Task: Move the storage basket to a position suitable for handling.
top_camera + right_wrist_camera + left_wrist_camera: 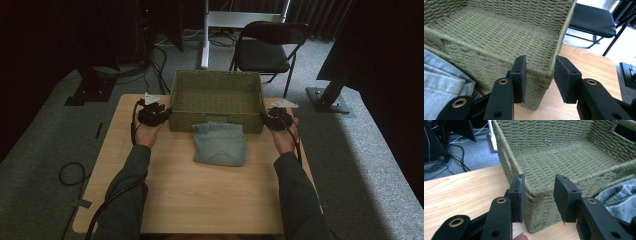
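A green woven basket [216, 75] stands at the far middle of the wooden table [200, 195]. Against its near wall lies a folded piece of blue denim [220, 145]. My left gripper [162, 113] is at the basket's near left corner [530, 195], and that corner shows in the gap between its open jaws [539, 195]. My right gripper [266, 118] is at the near right corner [546, 75], which likewise lies between its open jaws [539, 75]. Neither pair of pads visibly presses on the weave. The denim [619, 195] edges into the left gripper view, and the same denim [441, 80] into the right gripper view.
A black folding chair [270, 47] stands behind the basket on grey carpet. A white stand [205, 35] and dark equipment bases [330, 97] flank the table's far side. Cables lie on the floor [70, 172] to the left. Bare tabletop stretches in front of the denim.
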A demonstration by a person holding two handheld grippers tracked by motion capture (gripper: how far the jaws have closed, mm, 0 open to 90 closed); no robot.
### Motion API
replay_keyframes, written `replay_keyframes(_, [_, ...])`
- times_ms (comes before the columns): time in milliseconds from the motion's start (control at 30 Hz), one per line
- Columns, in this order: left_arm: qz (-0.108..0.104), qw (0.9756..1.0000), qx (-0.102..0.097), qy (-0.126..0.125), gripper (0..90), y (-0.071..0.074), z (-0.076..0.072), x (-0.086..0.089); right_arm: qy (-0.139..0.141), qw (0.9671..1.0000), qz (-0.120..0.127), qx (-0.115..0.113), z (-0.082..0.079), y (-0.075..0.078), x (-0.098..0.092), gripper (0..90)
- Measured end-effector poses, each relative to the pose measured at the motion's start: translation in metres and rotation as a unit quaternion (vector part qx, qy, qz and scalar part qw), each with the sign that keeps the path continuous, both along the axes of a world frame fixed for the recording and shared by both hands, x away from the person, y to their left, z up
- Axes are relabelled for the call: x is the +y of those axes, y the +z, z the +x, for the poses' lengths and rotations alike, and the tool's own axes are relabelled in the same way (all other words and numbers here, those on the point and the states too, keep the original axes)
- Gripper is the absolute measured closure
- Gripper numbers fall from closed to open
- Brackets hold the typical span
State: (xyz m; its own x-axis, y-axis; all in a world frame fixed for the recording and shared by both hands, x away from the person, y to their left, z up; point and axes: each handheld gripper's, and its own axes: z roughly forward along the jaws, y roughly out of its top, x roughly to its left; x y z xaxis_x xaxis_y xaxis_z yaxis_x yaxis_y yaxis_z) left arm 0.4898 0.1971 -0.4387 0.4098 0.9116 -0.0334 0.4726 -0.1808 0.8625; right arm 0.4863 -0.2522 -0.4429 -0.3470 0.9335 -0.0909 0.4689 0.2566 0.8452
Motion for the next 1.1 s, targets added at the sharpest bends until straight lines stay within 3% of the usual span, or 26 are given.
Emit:
replay_keyframes(300, [0.002,0.9997,0.012,0.020,63.3,-0.002,0.013,-0.002,-0.012,0.9998,0.009,0.010,0.013,0.002,-0.003,64.2])
replay_keyframes(467, [0.008,0.9994,0.021,0.026,64.2,-0.004,0.020,-0.005,-0.034,0.9992,0.017,0.015,0.024,0.001,-0.004,66.1])
replay_keyframes(667, [-0.001,0.9989,0.033,0.032,65.4,-0.008,0.027,-0.007,-0.039,0.9987,0.021,0.027,0.032,-0.002,-0.004,66.4])
replay_keyframes(700, [0.002,0.9989,0.035,0.032,66.0,-0.008,0.029,-0.008,-0.042,0.9981,0.033,0.029,0.033,-0.003,-0.006,67.0])
replay_keyframes(967, [0.002,0.9982,0.049,0.036,72.5,-0.009,0.034,-0.013,-0.051,0.9974,0.026,0.044,0.041,-0.004,-0.009,70.6])
replay_keyframes(1033, [-0.006,0.9976,0.057,0.038,74.4,-0.009,0.035,-0.011,-0.038,0.9974,0.027,0.055,0.043,-0.004,-0.008,79.1])
replay_keyframes(1100, [-0.005,0.9976,0.058,0.037,74.6,-0.009,0.035,-0.011,-0.036,0.9978,0.013,0.053,0.043,-0.003,-0.005,79.6])
